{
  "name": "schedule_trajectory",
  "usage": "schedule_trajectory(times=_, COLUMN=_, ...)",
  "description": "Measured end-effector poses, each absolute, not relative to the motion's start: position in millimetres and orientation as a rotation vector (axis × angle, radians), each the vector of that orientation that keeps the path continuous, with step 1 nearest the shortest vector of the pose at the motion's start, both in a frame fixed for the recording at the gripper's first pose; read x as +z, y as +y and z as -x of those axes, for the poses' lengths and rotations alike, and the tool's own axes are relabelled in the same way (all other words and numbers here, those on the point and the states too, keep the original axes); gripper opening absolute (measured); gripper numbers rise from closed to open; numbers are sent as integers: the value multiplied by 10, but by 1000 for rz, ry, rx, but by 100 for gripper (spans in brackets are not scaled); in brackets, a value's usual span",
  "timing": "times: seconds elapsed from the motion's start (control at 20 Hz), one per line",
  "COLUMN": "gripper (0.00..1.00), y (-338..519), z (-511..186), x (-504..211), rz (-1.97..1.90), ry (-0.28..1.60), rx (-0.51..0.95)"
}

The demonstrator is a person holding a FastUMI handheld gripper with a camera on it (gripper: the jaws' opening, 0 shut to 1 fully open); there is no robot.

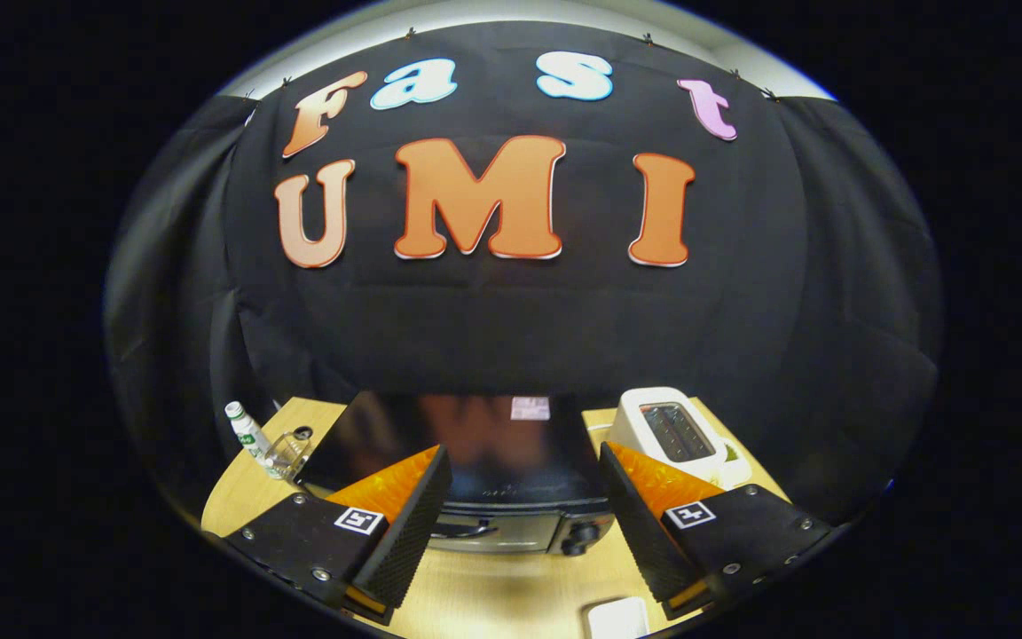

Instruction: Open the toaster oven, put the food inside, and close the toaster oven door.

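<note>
A black toaster oven point(462, 448) with a glossy top stands on the wooden table point(493, 590), just ahead of my fingers. Its silver front with a handle point(462, 530) and a dark knob point(580, 538) shows low between the fingers, seen from above; the door looks closed. My gripper point(524, 501) hovers above the oven's front, open wide, with nothing between its fingers. A white object point(617, 617) lies on the table near the right finger; I cannot tell what it is.
A white pop-up toaster point(671, 430) stands to the right of the oven. To the oven's left are a small white bottle point(247, 432) and a clear container point(287, 453). The booth's black cloth hangs right behind the table.
</note>
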State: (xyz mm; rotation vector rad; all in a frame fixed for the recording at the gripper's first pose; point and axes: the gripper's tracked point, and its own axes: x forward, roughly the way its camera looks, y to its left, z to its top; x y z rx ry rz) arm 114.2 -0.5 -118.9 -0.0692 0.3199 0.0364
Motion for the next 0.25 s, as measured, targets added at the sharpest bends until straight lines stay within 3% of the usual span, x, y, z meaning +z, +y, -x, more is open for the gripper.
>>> schedule_trajectory(times=0.25, gripper=99, y=-510, z=-1263, x=-155, rz=60, ry=184, rx=-7)
